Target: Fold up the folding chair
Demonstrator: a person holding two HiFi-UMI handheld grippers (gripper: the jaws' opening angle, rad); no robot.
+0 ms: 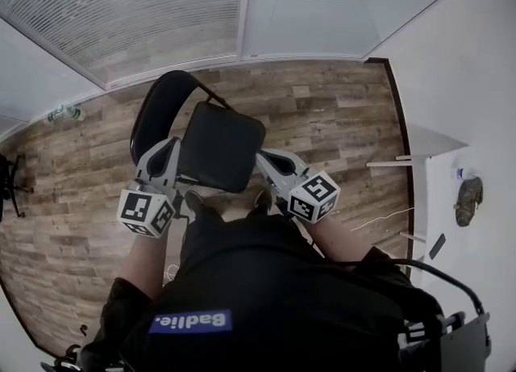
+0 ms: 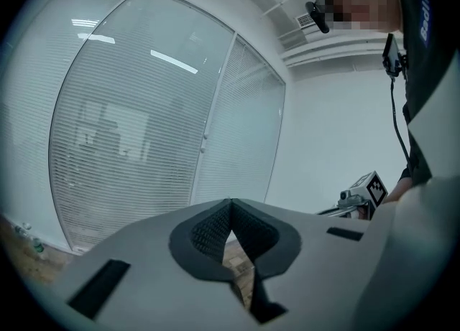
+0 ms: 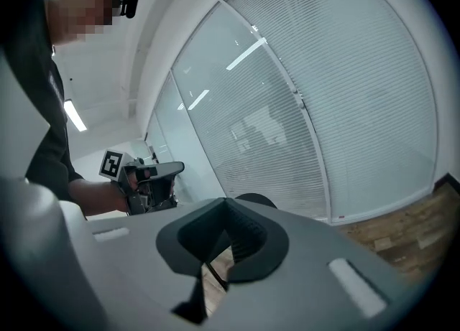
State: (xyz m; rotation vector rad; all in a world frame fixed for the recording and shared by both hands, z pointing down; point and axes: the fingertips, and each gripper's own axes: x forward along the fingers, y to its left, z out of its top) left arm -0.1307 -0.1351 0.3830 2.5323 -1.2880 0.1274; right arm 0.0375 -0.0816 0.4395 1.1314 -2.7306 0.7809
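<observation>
The wooden floor (image 1: 339, 120) carried the folding chair (image 1: 196, 130), which stood unfolded directly ahead of my tongs. Its seat (image 1: 220, 146) lay flat between them, one tongs at each side edge, probably so both edges could be raised together. The left tongs (image 1: 169, 152) and right tongs (image 1: 268, 160) were fully closed and empty. Contact with the seat could not be confirmed.
</observation>
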